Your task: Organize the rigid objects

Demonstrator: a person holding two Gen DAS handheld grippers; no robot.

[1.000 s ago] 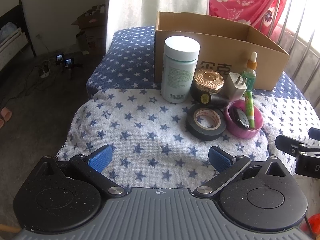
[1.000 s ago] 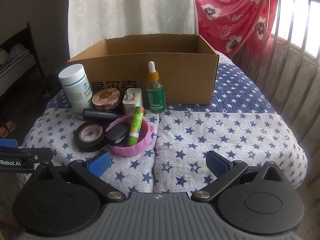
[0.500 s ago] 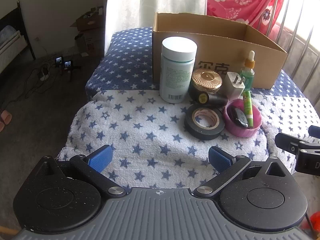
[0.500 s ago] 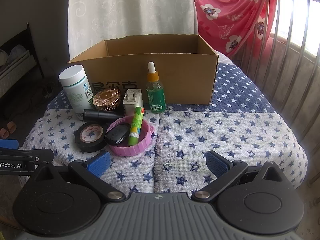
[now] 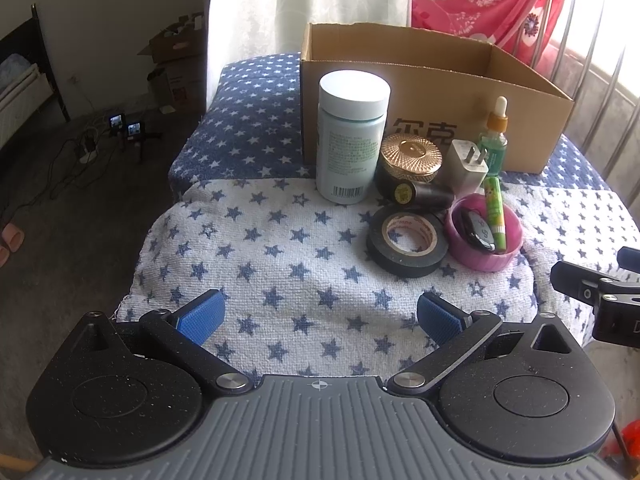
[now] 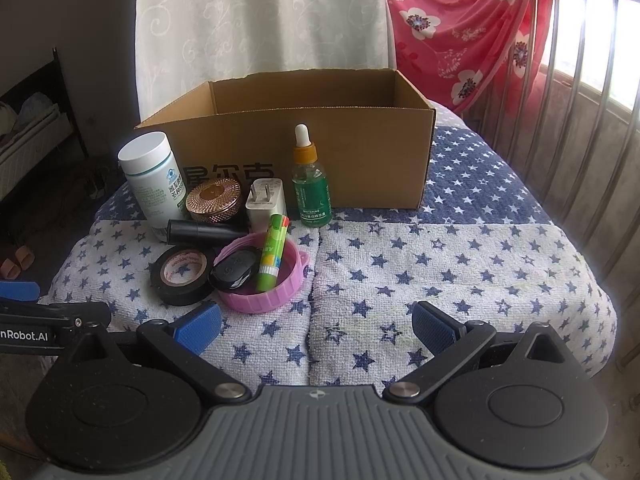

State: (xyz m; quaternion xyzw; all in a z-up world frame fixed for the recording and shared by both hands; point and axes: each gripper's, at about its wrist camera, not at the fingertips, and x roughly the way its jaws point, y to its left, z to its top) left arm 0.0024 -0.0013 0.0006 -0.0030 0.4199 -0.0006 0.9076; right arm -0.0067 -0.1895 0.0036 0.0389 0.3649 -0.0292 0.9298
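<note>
A cluster of objects sits in front of an open cardboard box (image 5: 520,92) (image 6: 360,152): a white-capped bottle (image 5: 352,136) (image 6: 154,178), a gold-lidded jar (image 5: 410,158) (image 6: 216,200), a white charger plug (image 5: 466,166) (image 6: 266,202), a green dropper bottle (image 5: 496,136) (image 6: 310,184), a black tube (image 6: 200,232), a black tape roll (image 5: 408,240) (image 6: 184,276), and a pink lid (image 5: 486,258) (image 6: 260,300) holding a black key fob (image 6: 234,270) and a green stick (image 6: 272,258). My left gripper (image 5: 320,314) and right gripper (image 6: 314,328) hover open near the front edge, holding nothing.
The star-patterned cloth (image 5: 280,248) (image 6: 440,256) covers the surface; its right half is bare. A metal railing (image 6: 580,120) with a red floral cloth (image 6: 460,32) stands at the right. A curtain (image 6: 260,20) hangs behind the box. The floor drops off at the left.
The left gripper has drifted slightly back and left, so the objects sit a little farther right in its view. The right gripper has barely moved. Both stay open.
</note>
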